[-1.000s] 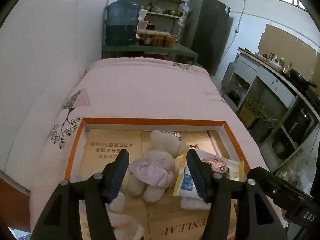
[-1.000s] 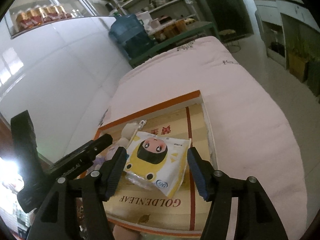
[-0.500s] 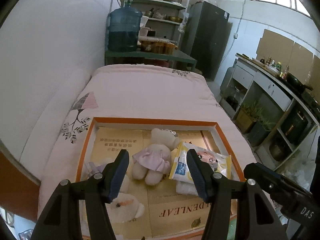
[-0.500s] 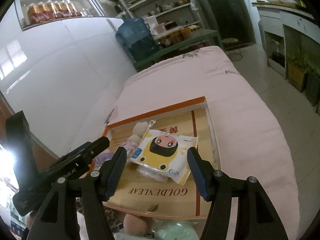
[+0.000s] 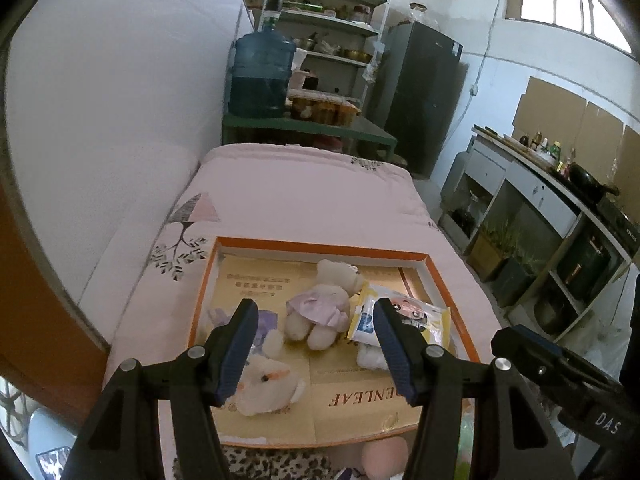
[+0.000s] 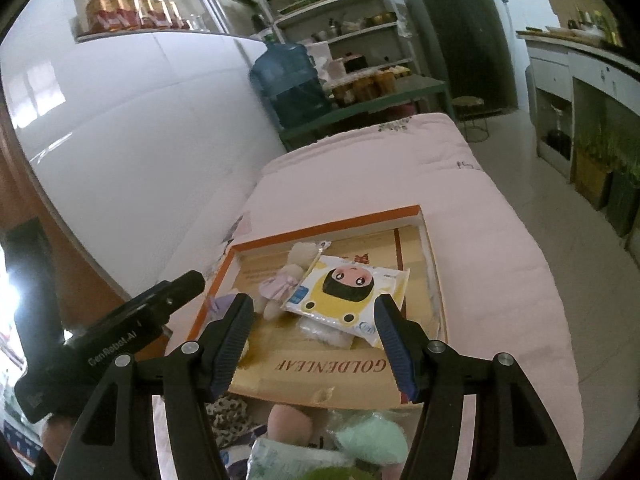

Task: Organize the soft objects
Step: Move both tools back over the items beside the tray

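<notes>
Distance from the cardboard box (image 5: 448, 280) is what differs most from a second ago: both cameras have drawn back and risen, so the whole orange-edged box now shows in each view and a heap of loose soft things appears at the near edge, where before the box floor filled the lower part of the picture. The left claw (image 5: 314, 344) stands wide open with nothing between its blue-padded jaws, just as it did earlier; the right claw (image 6: 314, 344) is likewise wide open and empty, its gap unchanged. Inside the box, which rests on the pink bed (image 5: 304, 196), the white bear in a pink dress (image 5: 320, 306) lies near the middle, touching the yellow tissue pack with a cartoon face (image 6: 348, 292) on its right; neither has shifted. A white plush with an orange mark (image 5: 266, 386) lies in the near left part of the box, now fully in view, with a pale purple soft thing (image 5: 260, 322) just behind it. Outside the near rim lie a leopard-print cloth (image 5: 276, 462), a peach-coloured round plush (image 6: 290, 424) and a mint-green fluffy thing (image 6: 372, 438).
</notes>
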Demonstrator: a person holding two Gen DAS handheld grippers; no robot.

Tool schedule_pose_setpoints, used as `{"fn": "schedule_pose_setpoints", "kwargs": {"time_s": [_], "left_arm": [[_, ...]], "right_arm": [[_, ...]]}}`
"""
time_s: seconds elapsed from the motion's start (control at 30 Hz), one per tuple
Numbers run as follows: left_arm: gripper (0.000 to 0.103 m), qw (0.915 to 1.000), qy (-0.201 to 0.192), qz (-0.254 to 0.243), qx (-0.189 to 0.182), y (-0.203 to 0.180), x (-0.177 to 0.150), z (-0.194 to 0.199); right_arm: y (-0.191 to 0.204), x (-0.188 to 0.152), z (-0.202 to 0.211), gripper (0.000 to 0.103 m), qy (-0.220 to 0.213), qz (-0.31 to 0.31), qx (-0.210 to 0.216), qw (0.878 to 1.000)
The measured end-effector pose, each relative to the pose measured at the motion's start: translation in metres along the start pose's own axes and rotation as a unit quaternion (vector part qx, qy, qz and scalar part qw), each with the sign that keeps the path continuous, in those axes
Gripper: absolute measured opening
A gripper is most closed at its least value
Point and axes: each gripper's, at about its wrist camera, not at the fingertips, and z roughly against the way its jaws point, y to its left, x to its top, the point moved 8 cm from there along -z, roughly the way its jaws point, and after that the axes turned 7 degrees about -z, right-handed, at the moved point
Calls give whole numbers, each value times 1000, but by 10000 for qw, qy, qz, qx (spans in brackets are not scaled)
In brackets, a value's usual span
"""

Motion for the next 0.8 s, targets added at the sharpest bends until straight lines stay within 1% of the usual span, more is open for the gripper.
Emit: {"fn": "schedule_pose_setpoints", "kwargs": {"time_s": [0.43, 0.6, 0.8], "left_arm": [[60, 9998, -194, 80, 69, 13, -15, 38], [59, 9994, -317, 106, 106, 16, -23, 57], [59, 9988, -447, 130, 139, 18, -31, 74]], "right_arm": [[21, -15, 26, 65, -122, 299, -13, 9995], [29, -23, 42, 65, -338, 449, -91, 9984], [40, -33, 56, 65, -492, 684, -156, 9963]]}}
